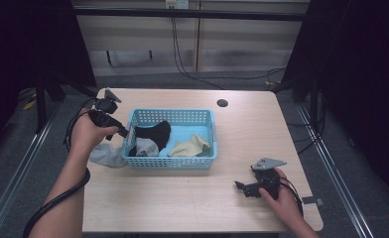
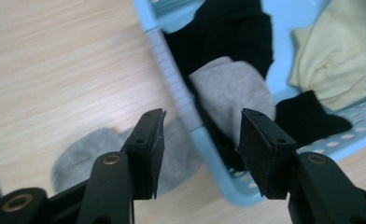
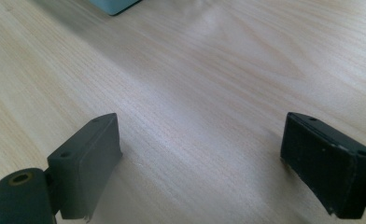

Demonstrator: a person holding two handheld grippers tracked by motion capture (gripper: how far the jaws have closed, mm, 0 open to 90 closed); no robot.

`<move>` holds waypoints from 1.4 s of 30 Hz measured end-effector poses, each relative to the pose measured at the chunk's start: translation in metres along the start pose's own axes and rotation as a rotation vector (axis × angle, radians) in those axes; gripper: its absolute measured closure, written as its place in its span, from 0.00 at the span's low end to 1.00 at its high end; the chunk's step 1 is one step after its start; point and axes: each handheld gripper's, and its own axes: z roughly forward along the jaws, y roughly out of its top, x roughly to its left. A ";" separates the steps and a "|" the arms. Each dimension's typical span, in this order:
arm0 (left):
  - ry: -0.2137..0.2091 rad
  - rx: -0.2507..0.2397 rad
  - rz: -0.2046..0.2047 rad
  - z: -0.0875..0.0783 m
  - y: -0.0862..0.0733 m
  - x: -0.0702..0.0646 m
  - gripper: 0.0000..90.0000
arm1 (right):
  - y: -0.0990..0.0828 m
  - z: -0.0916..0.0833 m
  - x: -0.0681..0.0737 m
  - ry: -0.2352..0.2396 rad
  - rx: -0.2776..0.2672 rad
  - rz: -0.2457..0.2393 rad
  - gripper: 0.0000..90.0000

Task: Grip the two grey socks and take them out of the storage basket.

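Grey sock draped over basket rim, apparently between released left hand-held gripper jaws.

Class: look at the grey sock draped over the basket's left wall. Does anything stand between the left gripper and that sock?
Nothing visible does. The left gripper is open, its jaws straddling the basket wall right where the grey sock hangs over it.

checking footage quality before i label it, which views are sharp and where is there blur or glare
High view: evenly lit table, dark surroundings, the light blue plastic basket fairly sharp. Left gripper view: soft all over, the grey sock draped over the basket rim is blurred, the open left tongs slightly crisper. Right gripper view: a pale sheen on the light wooden tabletop, the open right tongs soft-edged.
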 end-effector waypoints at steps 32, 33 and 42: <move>-0.041 0.095 0.035 0.092 0.001 -0.036 0.51 | 0.000 0.000 0.000 0.001 0.002 -0.003 0.13; -0.040 0.104 0.042 0.092 0.002 -0.036 0.51 | 0.000 0.000 0.000 0.001 0.001 -0.003 0.13; 0.017 0.131 0.061 0.095 0.003 -0.040 0.67 | 0.000 0.000 0.000 0.000 0.002 -0.001 0.13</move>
